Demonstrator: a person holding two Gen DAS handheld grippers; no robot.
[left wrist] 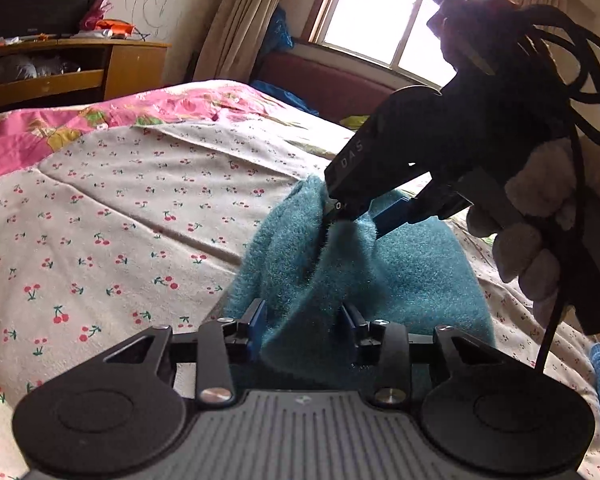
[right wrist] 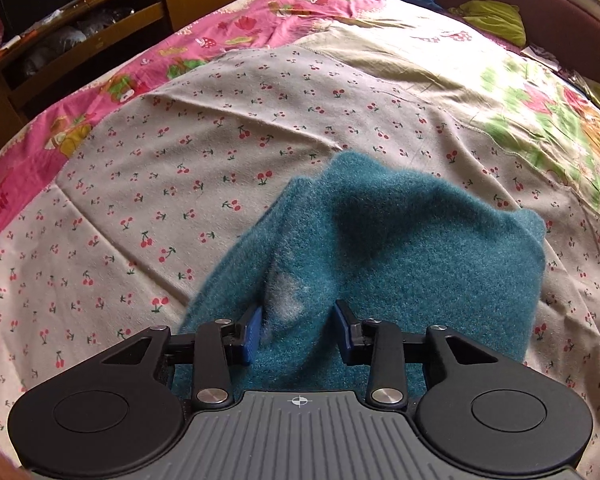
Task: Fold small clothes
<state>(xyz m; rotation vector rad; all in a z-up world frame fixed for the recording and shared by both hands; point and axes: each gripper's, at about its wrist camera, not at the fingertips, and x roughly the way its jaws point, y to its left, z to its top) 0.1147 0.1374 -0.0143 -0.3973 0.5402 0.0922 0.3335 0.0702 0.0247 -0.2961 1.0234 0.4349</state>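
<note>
The left gripper (left wrist: pixel 306 330) pinches a fold of the fuzzy teal knitted garment (left wrist: pixel 412 280), which lies bunched on the cherry-print patchwork bedsheet (left wrist: pixel 120 208). The right gripper (right wrist: pixel 298 330), lettered "DAS", clamps another fold. A wooden shelf unit (left wrist: pixel 100 68) stands left, a bright window (left wrist: pixel 380 12) right.

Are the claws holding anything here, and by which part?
Both hold the fuzzy teal garment. The left claw pinches a bunched fold at its near edge; the right claw pinches a raised fold beside it, lifting the cloth off the bedsheet.
</note>
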